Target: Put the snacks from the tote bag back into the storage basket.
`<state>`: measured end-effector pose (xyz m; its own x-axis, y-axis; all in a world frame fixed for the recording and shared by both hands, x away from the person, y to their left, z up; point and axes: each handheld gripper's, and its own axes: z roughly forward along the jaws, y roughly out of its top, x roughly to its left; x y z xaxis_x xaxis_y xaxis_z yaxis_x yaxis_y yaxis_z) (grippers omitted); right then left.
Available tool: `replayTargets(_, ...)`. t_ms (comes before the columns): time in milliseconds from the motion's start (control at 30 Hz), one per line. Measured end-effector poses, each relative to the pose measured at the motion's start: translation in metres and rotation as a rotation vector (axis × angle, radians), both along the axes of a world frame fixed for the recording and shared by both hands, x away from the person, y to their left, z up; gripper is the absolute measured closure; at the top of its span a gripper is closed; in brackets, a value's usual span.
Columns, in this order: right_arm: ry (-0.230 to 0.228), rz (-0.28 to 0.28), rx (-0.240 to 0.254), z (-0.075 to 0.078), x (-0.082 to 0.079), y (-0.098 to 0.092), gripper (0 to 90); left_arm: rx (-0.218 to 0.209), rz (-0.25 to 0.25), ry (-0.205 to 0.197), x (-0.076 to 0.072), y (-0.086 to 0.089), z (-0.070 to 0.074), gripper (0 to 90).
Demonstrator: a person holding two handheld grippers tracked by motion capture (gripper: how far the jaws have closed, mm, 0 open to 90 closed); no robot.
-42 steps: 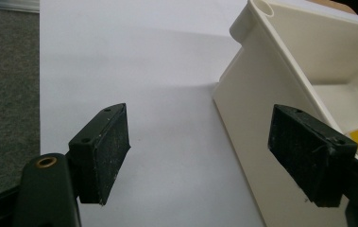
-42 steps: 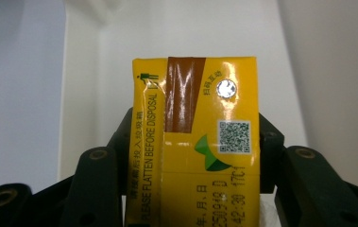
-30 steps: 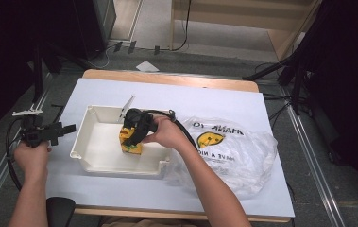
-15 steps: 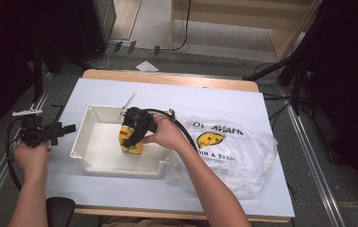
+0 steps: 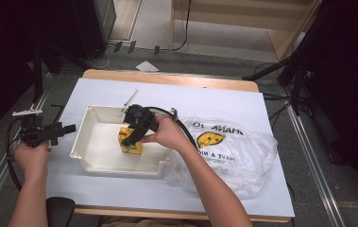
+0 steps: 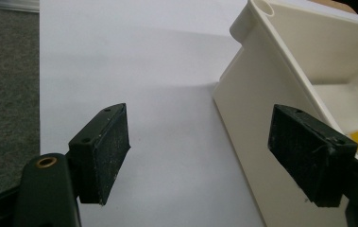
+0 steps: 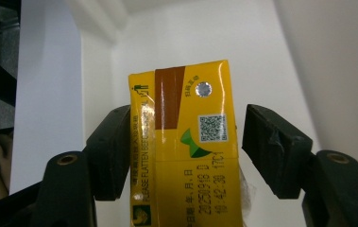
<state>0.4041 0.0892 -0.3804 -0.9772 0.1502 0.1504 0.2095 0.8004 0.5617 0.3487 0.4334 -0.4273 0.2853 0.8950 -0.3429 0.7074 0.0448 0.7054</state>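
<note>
A yellow drink carton (image 5: pixel 132 147) stands in the white plastic tray (image 5: pixel 96 111). My right gripper (image 5: pixel 130 138) reaches down into the tray over it. In the right gripper view the carton (image 7: pixel 186 109) sits between the jaws of that gripper (image 7: pixel 191 151). Its jaws have just been opening: a gap shows beside the right pad (image 7: pixel 266 142), so the grip is loose. My left gripper (image 5: pixel 65 127) hovers outside the tray's left wall (image 6: pixel 261 85). This left gripper (image 6: pixel 205 151) is open wide with nothing between its pads.
A crumpled clear plastic bag (image 5: pixel 233 151) with a yellow smiley print lies right of the tray. A thin white stick (image 5: pixel 130 100) rests behind the tray's far rim. The table (image 5: pixel 214 97) is covered in white; its edges drop to grey floor.
Both hands and the carton keep their places in the high view; no visible shift.
</note>
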Motion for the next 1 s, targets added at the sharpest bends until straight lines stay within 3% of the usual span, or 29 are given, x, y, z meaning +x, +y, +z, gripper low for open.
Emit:
replayTargets(600,-0.029,-0.013,0.033,0.018,-0.008,-0.012,35.8,0.003,0.000,0.004,0.001,-0.001,0.000,22.4)
replayTargets(1000,-0.023,-0.037,0.048,0.028,-0.011,-0.028,35.5,0.005,-0.002,0.007,0.001,-0.002,0.000,22.4)
